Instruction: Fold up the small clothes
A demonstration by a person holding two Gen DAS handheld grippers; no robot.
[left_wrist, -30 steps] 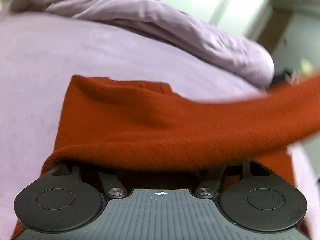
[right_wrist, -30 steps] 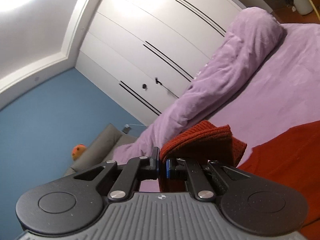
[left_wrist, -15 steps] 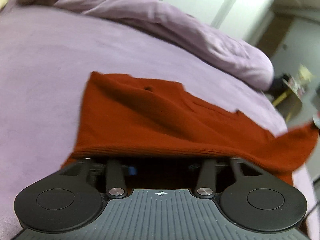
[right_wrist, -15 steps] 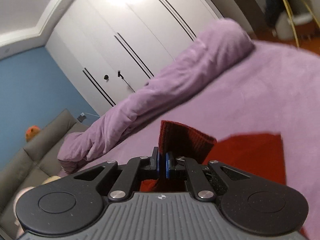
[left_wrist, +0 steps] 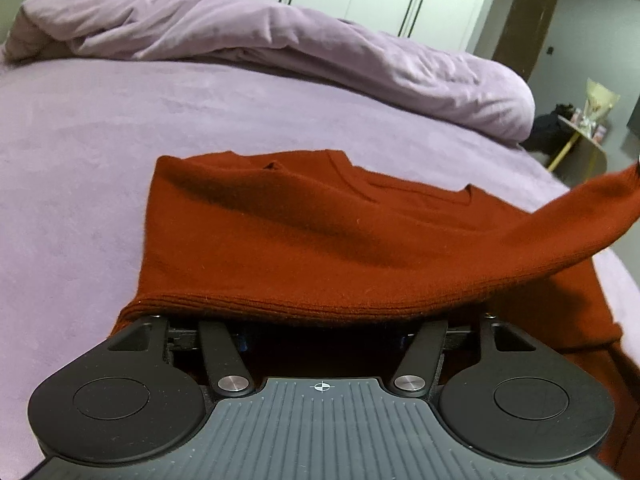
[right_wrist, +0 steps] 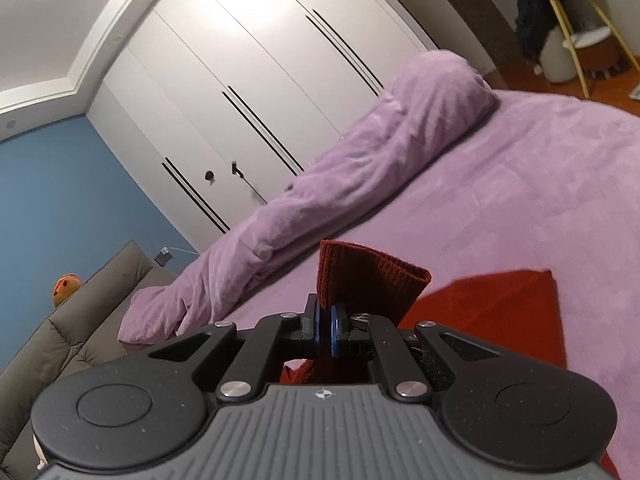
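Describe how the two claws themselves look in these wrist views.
Both look alike: a ribbed dark grey body with a small white crosshair mark, two round black discs at the sides, black linkage bars with silver pivot screws. The right claw shows blue pads; the left claw has fingertips hidden under cloth. No cables or sleeves show.

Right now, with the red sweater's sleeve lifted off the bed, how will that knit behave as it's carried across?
Probably floppy: the red sweater sags between the bed and the raised sleeve. Likely light, since the right gripper lifts it by the cuff alone. The ribbed knit should resist slipping.
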